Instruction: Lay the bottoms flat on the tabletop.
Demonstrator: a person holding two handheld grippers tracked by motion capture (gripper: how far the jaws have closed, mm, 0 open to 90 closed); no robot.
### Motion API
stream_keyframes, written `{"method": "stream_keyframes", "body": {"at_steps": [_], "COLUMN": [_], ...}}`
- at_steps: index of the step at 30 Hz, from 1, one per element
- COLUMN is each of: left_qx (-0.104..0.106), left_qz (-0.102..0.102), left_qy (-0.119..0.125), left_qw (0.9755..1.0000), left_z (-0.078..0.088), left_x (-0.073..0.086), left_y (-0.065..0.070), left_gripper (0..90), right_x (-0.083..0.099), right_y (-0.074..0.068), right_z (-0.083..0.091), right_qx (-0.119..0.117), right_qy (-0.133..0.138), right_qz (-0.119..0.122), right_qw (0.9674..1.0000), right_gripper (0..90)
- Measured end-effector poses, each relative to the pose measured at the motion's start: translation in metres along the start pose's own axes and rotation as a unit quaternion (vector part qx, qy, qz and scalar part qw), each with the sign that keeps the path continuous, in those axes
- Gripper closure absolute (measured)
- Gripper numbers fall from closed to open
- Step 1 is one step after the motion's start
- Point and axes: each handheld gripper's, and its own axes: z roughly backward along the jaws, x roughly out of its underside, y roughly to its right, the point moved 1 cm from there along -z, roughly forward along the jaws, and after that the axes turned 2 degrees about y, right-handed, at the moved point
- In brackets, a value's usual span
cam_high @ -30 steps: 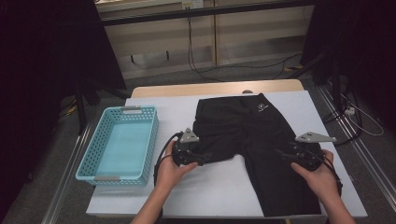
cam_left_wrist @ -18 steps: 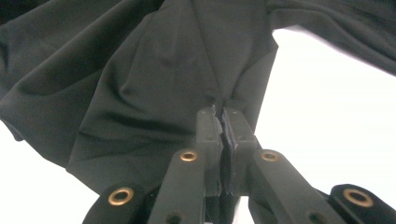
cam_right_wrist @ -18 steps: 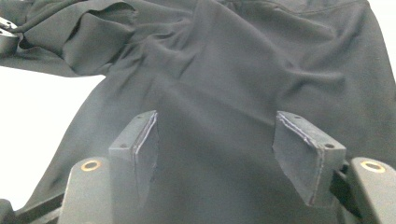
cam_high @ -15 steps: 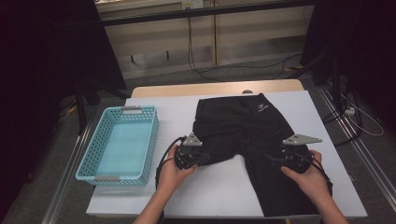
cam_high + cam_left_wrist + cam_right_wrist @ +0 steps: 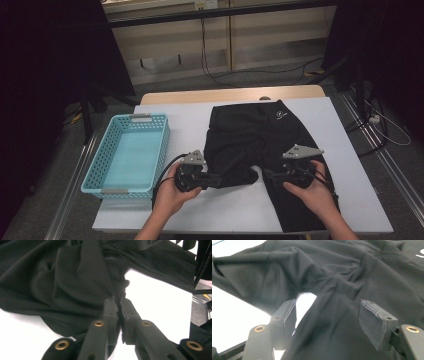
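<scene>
Black trousers (image 5: 260, 135) with a small white logo at the waistband lie on the white table (image 5: 225, 210), waist at the far side. My left gripper (image 5: 217, 179) lies level at the bunched left leg. In the left gripper view its jaws (image 5: 118, 301) pinch a fold of the black cloth (image 5: 62, 285); they closed on it and have just eased open a little. My right gripper (image 5: 267, 175) rests on the right leg, pointing left. Its jaws (image 5: 328, 307) stand open, a little wider than a second ago, astride the cloth (image 5: 367, 277) without pressing it.
A light blue plastic basket (image 5: 127, 155) sits empty at the table's left side. Beyond the far wooden table edge (image 5: 230, 95) are floor cables and dark stands. Bare white tabletop lies between my two hands near the front edge.
Both hands have moved toward the middle of the table. The left gripper has gone from open to pinching the left leg's cloth, and that leg is now bunched toward the centre.
</scene>
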Motion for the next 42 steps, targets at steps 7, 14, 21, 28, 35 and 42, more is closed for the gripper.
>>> {"method": "stream_keyframes", "body": {"at_steps": [7, 14, 21, 28, 35, 42], "left_qx": [-0.048, -0.067, -0.071, -0.055, -0.046, -0.03], "left_qz": [-0.001, -0.003, -0.002, -0.001, -0.007, -0.013], "left_qy": [0.021, 0.013, 0.014, 0.01, 0.003, -0.008], "left_qw": [0.9986, 0.9977, 0.9974, 0.9984, 0.9989, 0.9994], "left_z": [0.0, -0.004, -0.003, 0.001, -0.006, -0.016], "left_x": [-0.001, 0.003, 0.003, 0.005, 0.01, 0.011], "left_y": [-0.004, -0.008, -0.004, 0.006, 0.015, 0.021], "left_gripper": [43.1, 32.5, 27.1, 32.7, 35.7, 40.2], "right_x": [-0.005, -0.004, -0.004, -0.002, -0.008, -0.001], "right_y": [-0.017, -0.039, -0.06, -0.048, -0.036, -0.013], "right_z": [-0.013, -0.023, -0.043, -0.052, -0.033, -0.014], "right_qx": [-0.029, -0.076, -0.099, -0.081, -0.096, -0.086], "right_qy": [-0.01, -0.012, -0.037, -0.05, -0.018, 0.003], "right_qz": [0.027, 0.061, 0.111, 0.09, 0.043, -0.009], "right_qw": [0.9992, 0.9951, 0.9882, 0.9914, 0.9943, 0.9962], "right_gripper": [36.7, 64.3, 67.3, 88.9, 89.7, 89.6]}}
